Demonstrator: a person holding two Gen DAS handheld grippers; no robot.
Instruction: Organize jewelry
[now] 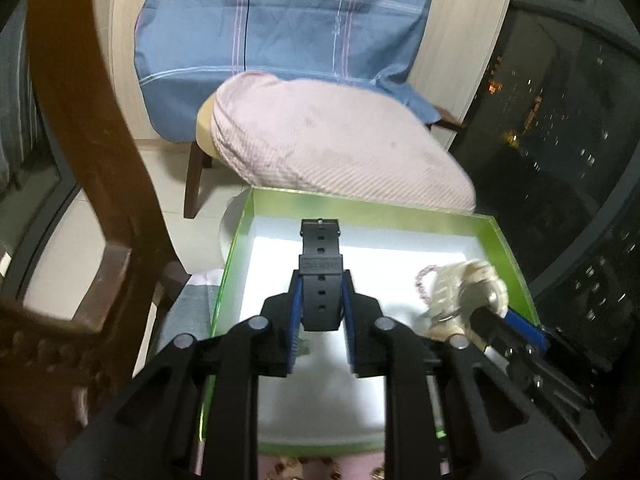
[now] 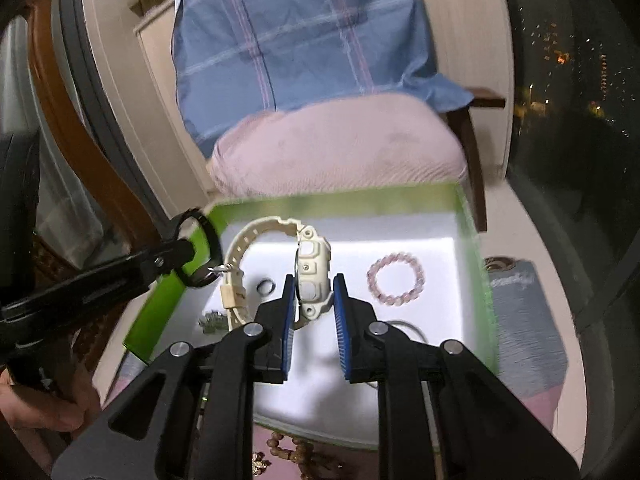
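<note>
A green-walled box [image 1: 236, 248] with a white floor lies below both grippers; it also shows in the right wrist view [image 2: 474, 240]. My left gripper [image 1: 321, 308] is shut on a black watch [image 1: 321, 280] by its strap, above the box. My right gripper [image 2: 314, 300] is shut on a cream watch [image 2: 312, 268], held above the box. In the left wrist view the cream watch [image 1: 476, 288] shows at the right. A pink bead bracelet [image 2: 395, 279], a dark ring [image 2: 265, 287] and a small pale trinket [image 2: 212, 321] lie on the box floor.
A chair with a pink cushion [image 1: 320, 144] and a blue checked cloth [image 1: 280, 40] stands behind the box. A dark wooden chair frame [image 1: 96, 160] rises at the left. Brown wooden beads [image 2: 296, 452] lie in front of the box. A grey cloth [image 2: 524, 320] lies at its right.
</note>
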